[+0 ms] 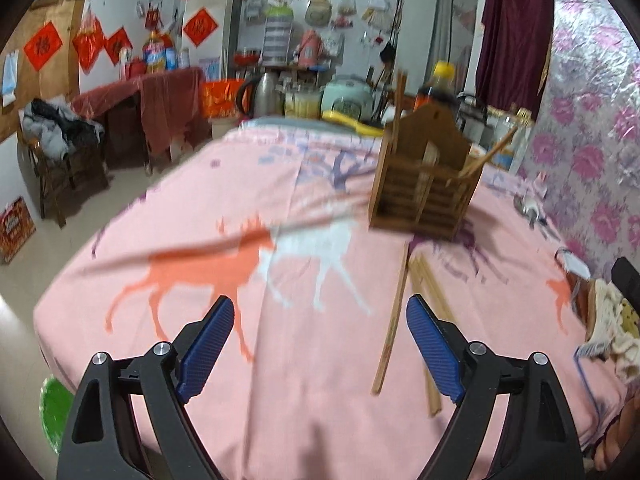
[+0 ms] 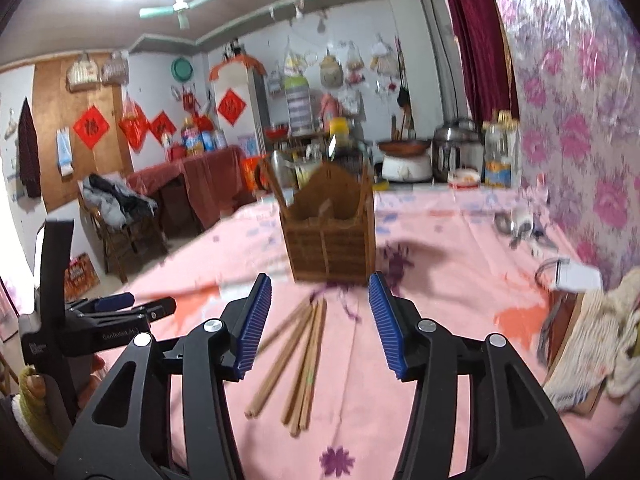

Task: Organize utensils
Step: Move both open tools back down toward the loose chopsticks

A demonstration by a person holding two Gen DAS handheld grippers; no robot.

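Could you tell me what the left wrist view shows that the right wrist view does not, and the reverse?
Only the left wrist view shows the green plastic basin on the floor and the pale green rice cooker.

Only the right wrist view shows the green ceiling fan, and the other, left tongs from the side.

Both show the brown wooden slatted utensil holder standing on the pink deer-print cloth, with loose wooden chopsticks lying in front of it. Each view's own tongs are open and empty.
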